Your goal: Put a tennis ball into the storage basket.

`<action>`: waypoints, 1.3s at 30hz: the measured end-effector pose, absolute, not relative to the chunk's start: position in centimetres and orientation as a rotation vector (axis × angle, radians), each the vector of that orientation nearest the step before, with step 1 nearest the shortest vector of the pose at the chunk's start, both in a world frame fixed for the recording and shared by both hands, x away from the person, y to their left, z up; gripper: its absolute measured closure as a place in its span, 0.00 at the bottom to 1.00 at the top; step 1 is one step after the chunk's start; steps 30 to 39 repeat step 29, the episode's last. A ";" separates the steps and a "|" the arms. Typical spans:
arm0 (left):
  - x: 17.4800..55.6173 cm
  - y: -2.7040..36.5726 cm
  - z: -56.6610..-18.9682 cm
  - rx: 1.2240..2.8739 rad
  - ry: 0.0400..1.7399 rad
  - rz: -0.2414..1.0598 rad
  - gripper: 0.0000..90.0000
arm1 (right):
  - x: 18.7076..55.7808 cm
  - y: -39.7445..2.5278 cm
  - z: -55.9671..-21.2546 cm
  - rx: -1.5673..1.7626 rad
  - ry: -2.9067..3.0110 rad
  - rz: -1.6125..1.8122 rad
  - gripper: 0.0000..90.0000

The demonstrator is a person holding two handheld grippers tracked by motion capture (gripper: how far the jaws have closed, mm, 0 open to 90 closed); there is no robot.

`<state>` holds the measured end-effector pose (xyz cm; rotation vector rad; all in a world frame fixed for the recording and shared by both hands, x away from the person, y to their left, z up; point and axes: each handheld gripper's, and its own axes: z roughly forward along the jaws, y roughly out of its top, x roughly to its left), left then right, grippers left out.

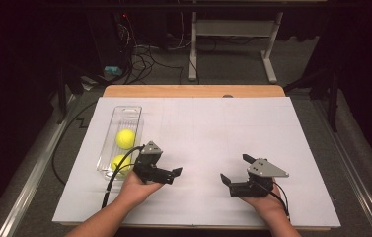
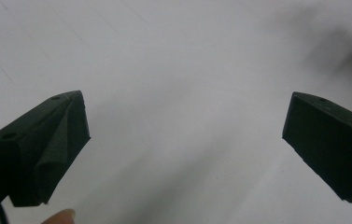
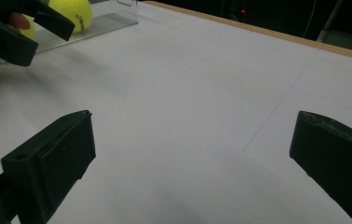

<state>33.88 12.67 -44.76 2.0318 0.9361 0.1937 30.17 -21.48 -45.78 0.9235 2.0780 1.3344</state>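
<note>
both claws hover over the white worktop (image 1: 208, 123), each with its jaws spread wide and holding nothing: the left claw (image 1: 166, 165) just beside a clear tray (image 1: 105, 148) with two yellow balls (image 1: 125, 138) in it, the right claw (image 1: 235, 170) well apart from it.
</note>
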 end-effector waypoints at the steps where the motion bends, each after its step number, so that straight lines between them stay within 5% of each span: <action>1: 33.7 12.9 -44.8 2.014 0.926 0.201 0.02 | 30.2 -21.6 -45.8 0.928 2.075 1.334 0.00; 20: 31.1 15.1 -45.3 1.721 0.744 0.334 0.01 | 29.0 -23.8 -45.8 1.020 2.008 1.327 0.00; 39: 30.7 15.1 -45.3 1.710 0.751 0.334 0.00 | 29.0 -23.6 -45.7 0.999 2.005 1.339 0.00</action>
